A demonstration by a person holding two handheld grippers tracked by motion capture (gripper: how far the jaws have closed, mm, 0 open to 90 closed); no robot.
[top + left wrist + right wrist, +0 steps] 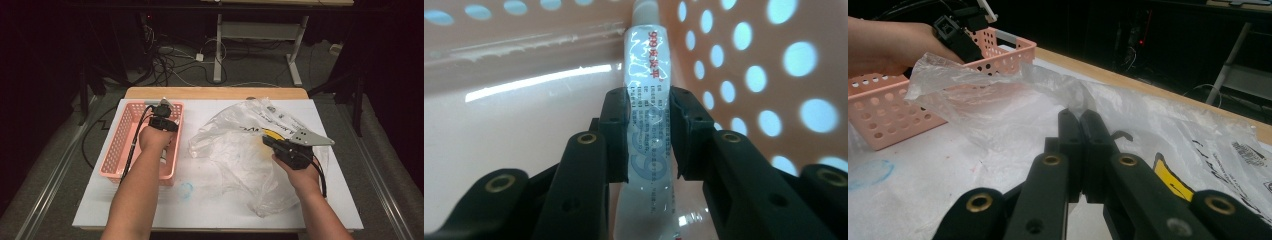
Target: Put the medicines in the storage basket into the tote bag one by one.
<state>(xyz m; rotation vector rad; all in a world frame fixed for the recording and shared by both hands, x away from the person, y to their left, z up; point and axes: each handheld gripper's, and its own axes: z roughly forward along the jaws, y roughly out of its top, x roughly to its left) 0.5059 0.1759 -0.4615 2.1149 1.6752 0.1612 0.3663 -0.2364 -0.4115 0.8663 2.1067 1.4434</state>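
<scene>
A clear tube (646, 60) with red and blue print lies in a corner of the pink perforated basket (120, 145). My left gripper (648, 100) is shut on it, one pad against each side. From above, that gripper (162, 122) reaches down into the basket's right half. A large crumpled clear plastic bag (235, 145) lies on the white table cover, with a yellow label (272, 133) on it. My right gripper (267, 140) rests on the bag. Its jaws (1079, 115) are shut, pinching the film, and the bag (998, 100) rises in a fold from the tips.
The basket (888, 115) stands at the table's left, with the left hand and its gripper (955, 30) over it. A faint blue ring (186, 190) marks the white cover (210, 210) near the front. Table legs and cables crowd the floor beyond the far wooden edge.
</scene>
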